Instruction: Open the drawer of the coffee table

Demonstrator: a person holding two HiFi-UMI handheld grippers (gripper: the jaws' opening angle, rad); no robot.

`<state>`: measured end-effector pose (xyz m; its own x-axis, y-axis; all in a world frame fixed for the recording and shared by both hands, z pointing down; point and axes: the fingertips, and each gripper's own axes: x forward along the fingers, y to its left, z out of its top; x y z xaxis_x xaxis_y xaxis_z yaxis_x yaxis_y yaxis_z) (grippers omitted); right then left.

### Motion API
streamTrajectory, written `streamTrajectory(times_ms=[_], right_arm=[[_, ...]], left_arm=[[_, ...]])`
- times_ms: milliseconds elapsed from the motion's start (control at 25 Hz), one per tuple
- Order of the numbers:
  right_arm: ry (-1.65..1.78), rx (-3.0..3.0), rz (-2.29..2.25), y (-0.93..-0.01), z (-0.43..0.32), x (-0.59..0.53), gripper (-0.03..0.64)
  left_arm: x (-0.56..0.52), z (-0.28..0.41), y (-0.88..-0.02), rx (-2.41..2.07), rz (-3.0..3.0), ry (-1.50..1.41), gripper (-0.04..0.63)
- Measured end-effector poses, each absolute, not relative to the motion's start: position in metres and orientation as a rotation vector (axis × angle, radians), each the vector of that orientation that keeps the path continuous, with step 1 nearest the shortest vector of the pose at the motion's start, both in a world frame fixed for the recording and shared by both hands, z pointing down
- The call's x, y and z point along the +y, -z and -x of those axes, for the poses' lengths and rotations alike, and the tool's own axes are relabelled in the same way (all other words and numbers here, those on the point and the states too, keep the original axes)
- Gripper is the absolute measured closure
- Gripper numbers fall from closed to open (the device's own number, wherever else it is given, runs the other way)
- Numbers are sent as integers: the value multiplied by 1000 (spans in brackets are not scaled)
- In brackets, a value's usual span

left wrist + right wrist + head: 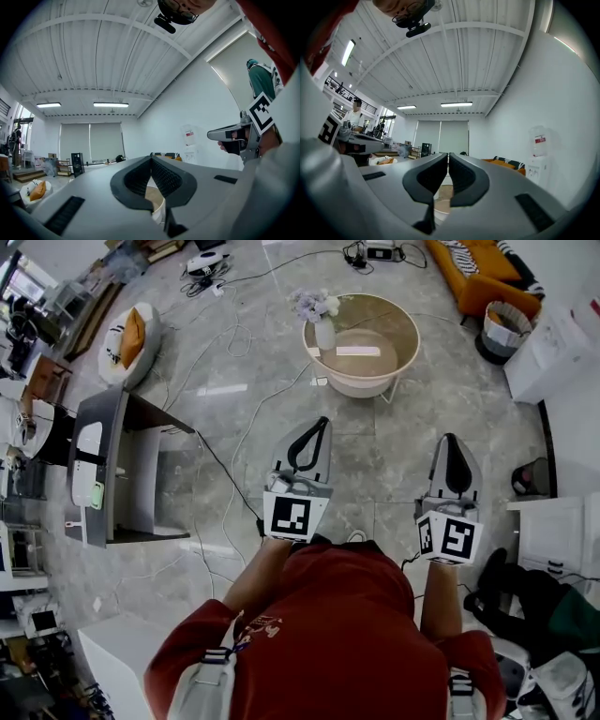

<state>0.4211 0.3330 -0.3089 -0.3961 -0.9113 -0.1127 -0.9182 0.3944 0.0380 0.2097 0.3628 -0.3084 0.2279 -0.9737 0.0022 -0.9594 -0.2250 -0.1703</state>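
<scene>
Approach comes first: coffee table (361,387) stands at twelve o'clock, well apart from both grippers, with no drawer front showing. Left gripper (322,422) and right gripper (452,439) carry jaws pressed together, empty; part one pair before reaching the drawer.

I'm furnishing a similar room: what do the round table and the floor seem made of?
Table: matte cream wall and rim, maybe painted metal or plastic; the tan top looks like wood. Floor: glossy grey tiles, marble-look, judging by veins, seams and lamp reflections.
</scene>
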Motion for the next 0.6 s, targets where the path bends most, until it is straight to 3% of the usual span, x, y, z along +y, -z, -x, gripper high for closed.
streamTrajectory(times_ms=[360,600], right_arm=[[-94,2642,1674,279,-421,292,592],[-116,2630,1702,275,-384,249,592]], left_arm=[[325,-217,281,1906,2371,187,581],[279,-181,272,1886,2401,151,581]])
